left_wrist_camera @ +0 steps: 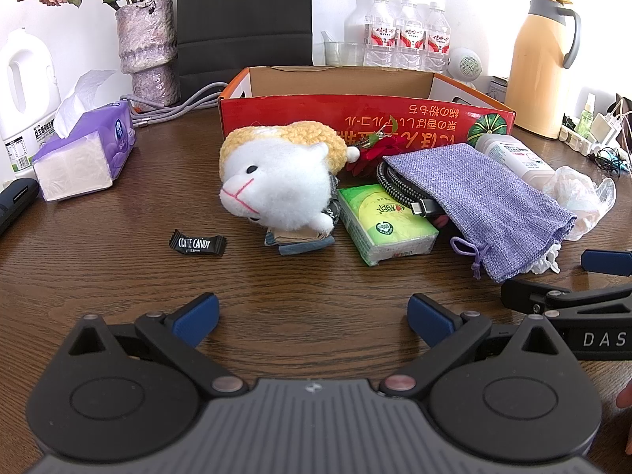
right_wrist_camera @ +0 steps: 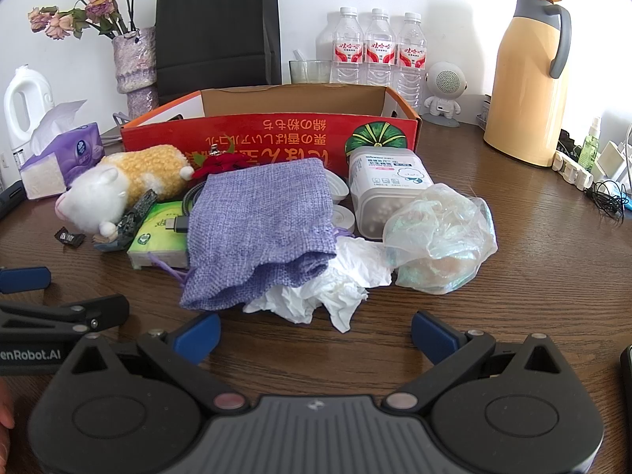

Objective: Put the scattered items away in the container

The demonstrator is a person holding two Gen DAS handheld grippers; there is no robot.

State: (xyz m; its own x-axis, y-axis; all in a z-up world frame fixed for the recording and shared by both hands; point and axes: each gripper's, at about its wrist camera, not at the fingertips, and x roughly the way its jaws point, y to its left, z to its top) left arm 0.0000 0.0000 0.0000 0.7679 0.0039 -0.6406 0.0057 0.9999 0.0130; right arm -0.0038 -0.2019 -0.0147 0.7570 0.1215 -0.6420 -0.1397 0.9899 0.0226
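Observation:
A red cardboard box stands open at the back of the wooden table. In front of it lie a plush sheep, a black candy wrapper, a green tissue pack, a purple cloth pouch over a braided cable, a white canister, crumpled white tissue and a crinkled plastic bag. My left gripper is open and empty before the sheep. My right gripper is open and empty before the tissue.
A purple tissue box lies at the left, with a vase of dried roses and a white jug. Water bottles, a small speaker and a yellow thermos stand behind. Cables and a power strip lie at the right.

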